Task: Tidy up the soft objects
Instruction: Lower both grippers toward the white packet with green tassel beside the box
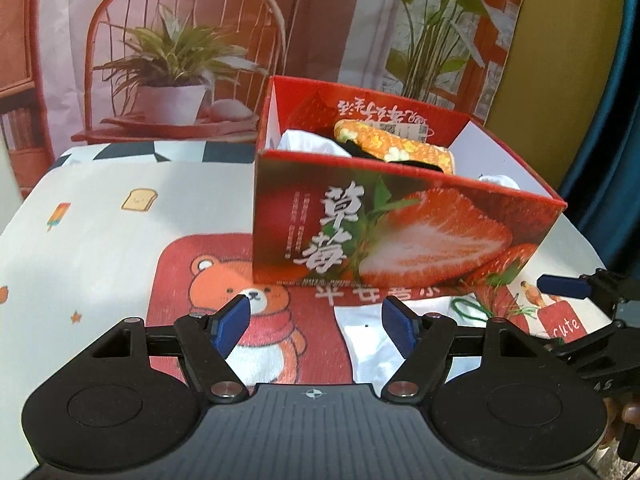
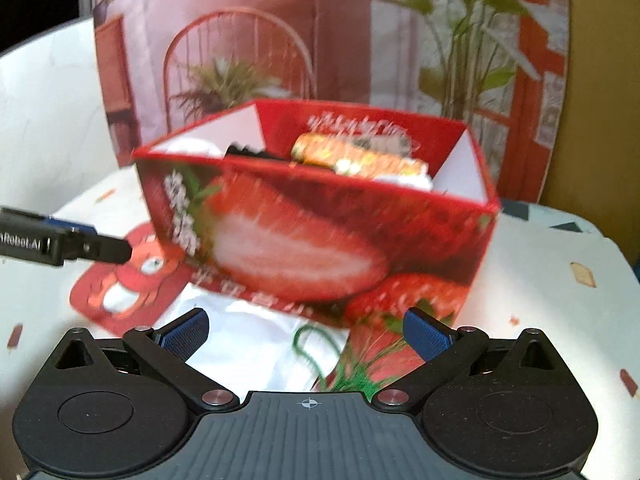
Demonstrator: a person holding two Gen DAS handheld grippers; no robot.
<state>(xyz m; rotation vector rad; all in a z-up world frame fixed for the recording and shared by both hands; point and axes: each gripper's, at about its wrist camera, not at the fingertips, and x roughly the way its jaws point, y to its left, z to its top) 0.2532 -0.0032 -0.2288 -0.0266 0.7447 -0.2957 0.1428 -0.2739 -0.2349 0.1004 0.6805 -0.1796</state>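
Left hand-held gripper: spread, holding nothing, above desk.
Right hand-held gripper: spread, holding nothing.
Box: on desk, holding orange cloth and white cloths.
White cloth: on desk, before box.

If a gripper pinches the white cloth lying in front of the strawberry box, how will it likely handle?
The white cloth lies creased and flat, so it probably drapes limply. It looks thin, likely light. The strawberry box seems to overlap its far edge, so it may drag.

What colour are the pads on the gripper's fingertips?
Dark blue, textured pads on black arms; clearest in the left wrist view.
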